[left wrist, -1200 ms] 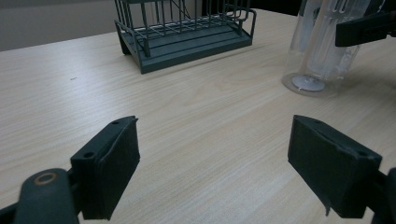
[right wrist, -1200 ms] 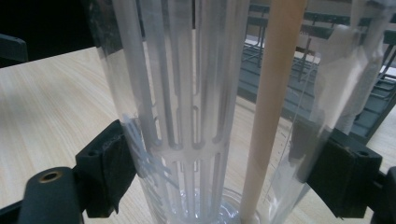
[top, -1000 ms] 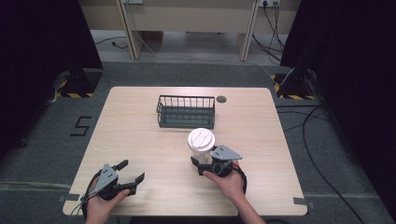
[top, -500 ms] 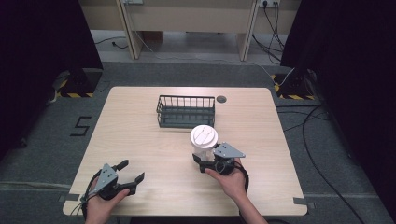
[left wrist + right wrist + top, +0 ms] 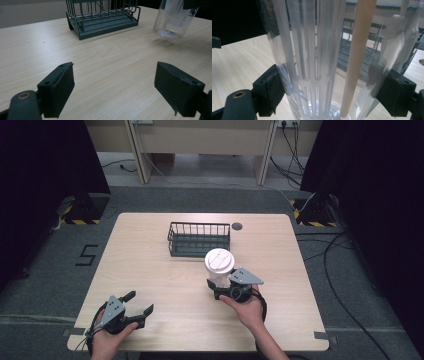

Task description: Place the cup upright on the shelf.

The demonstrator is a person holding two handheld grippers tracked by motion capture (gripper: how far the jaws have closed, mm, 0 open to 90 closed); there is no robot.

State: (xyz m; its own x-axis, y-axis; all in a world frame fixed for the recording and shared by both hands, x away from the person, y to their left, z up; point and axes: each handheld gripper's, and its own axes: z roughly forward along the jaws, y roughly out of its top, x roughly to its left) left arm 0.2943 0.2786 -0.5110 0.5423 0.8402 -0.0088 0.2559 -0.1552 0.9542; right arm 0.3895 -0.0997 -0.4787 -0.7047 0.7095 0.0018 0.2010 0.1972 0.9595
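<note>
Taking the wire basket [image 5: 199, 239] as landmark: well to its near-left, the left gripper [image 5: 134, 312] sits low at the table [image 5: 150, 270] edge, jaws spread wide and empty. Just to the basket's near-right, the right gripper [image 5: 216, 285] clamps a clear plastic cup [image 5: 219, 267] with a white lid, apparently lifted off the wood. Judging by this, the cup is picked up but not yet placed; the basket is empty. No readable writing on the cup.

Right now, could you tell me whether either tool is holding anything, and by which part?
The right tool grips the clear lidded cup by its lower side wall, lifted off the table. The left tool is open, holding nothing.
</note>
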